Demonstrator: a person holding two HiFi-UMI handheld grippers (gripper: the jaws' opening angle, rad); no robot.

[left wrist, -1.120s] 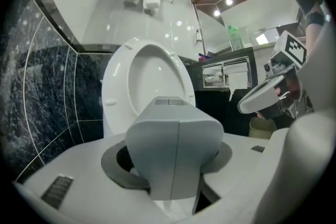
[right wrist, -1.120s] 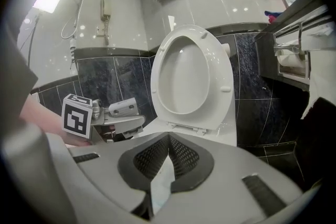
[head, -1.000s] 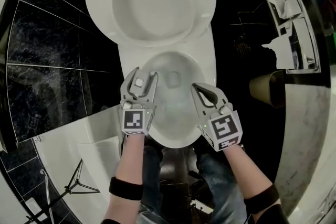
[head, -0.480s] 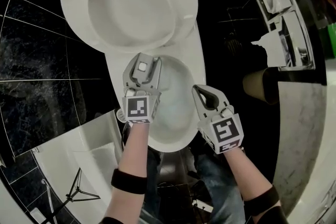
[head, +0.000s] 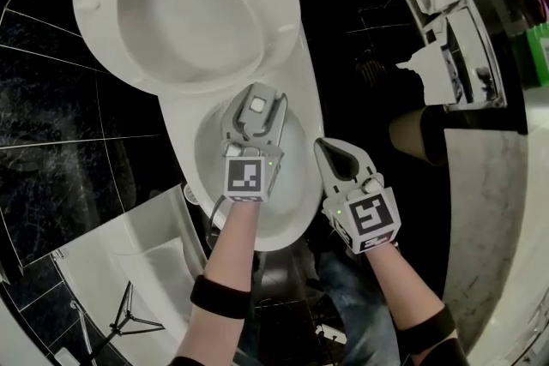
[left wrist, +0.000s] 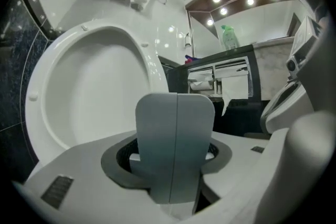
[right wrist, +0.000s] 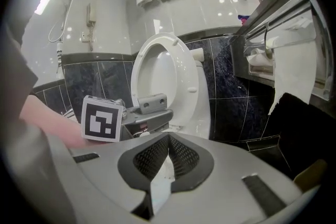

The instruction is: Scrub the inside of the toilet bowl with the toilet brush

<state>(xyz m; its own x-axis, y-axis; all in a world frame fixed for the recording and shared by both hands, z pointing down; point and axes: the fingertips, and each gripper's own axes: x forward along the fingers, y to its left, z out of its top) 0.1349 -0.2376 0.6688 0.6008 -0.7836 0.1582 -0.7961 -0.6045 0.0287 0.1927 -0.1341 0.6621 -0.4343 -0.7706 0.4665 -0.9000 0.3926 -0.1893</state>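
Note:
The white toilet bowl lies open, with its seat raised behind it. My left gripper hangs over the middle of the bowl. It is shut on a flat grey upright handle, which I take for the toilet brush; the brush head is hidden below the jaws. The left gripper view faces the raised seat. My right gripper hovers by the bowl's right rim, shut and empty. In the right gripper view its jaws meet, and the left gripper shows ahead of the seat.
Black tiled floor surrounds the toilet. A paper holder with torn paper hanging sits on the right wall, with a tan round container below it. A white fixture and a tripod stand at lower left. The person's legs are near the bowl's front.
The left gripper has moved right and forward, from the bowl's left rim to over its middle. The right gripper has barely moved. The head view has swung, so the toilet sits further left.

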